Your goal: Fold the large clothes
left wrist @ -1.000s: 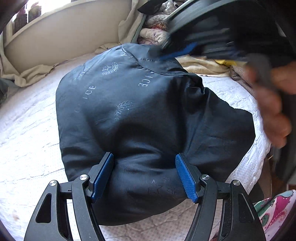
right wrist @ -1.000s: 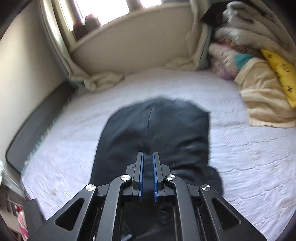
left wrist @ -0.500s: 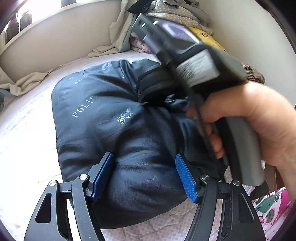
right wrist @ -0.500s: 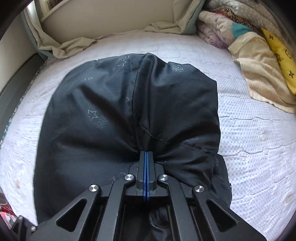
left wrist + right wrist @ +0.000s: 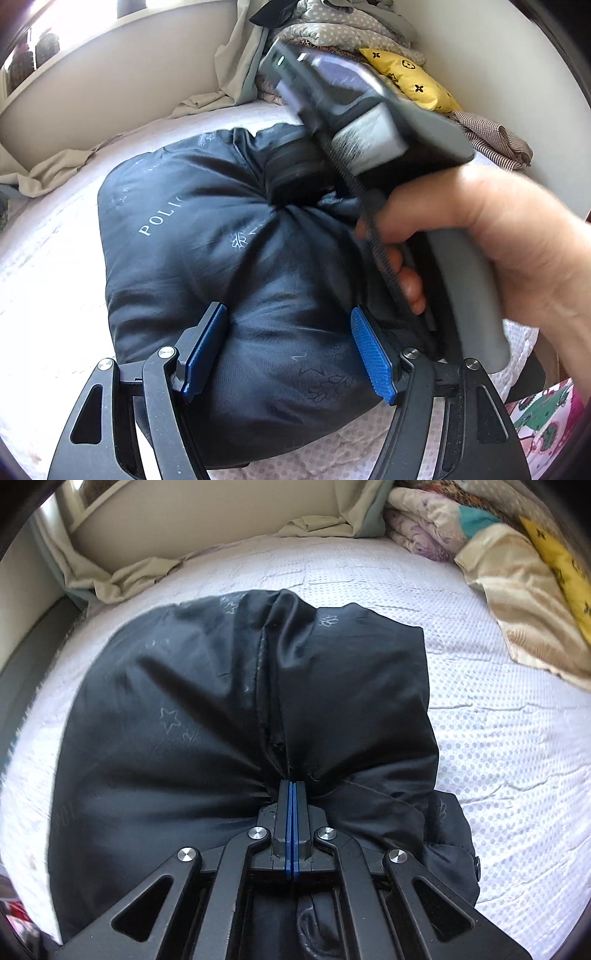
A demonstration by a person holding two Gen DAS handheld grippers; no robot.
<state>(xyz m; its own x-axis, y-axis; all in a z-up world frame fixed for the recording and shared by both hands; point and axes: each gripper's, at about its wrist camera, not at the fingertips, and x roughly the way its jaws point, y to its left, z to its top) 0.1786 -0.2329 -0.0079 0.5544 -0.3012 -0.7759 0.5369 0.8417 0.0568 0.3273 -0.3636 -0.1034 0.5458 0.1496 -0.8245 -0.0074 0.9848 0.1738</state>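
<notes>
A puffy black jacket (image 5: 207, 266) with pale printed letters and stars lies bundled on the white bed. My left gripper (image 5: 290, 343) straddles its near end, and the padding bulges between the two blue pads (image 5: 369, 358), which press on it from both sides. My right gripper (image 5: 292, 784) is shut, pad against pad. Its tips dig into the top of the jacket (image 5: 177, 720) beside the centre seam, and creases run out from that spot. Whether any fabric is caught between the tips is hidden. In the left wrist view a hand (image 5: 480, 236) holds the right gripper (image 5: 343, 122) from the right.
The white dotted mattress (image 5: 498, 746) spreads around the jacket. Folded blankets (image 5: 436, 528) and a yellow pillow (image 5: 410, 81) are piled at the far right. A crumpled beige sheet (image 5: 122, 579) lies along the wall. The bed's edge (image 5: 517, 354) runs near right, over a colourful cloth (image 5: 546, 417).
My right gripper came down from above the bed onto the jacket and its jaws shut. The jacket now dimples under its tips. The left gripper stayed put around the near end.
</notes>
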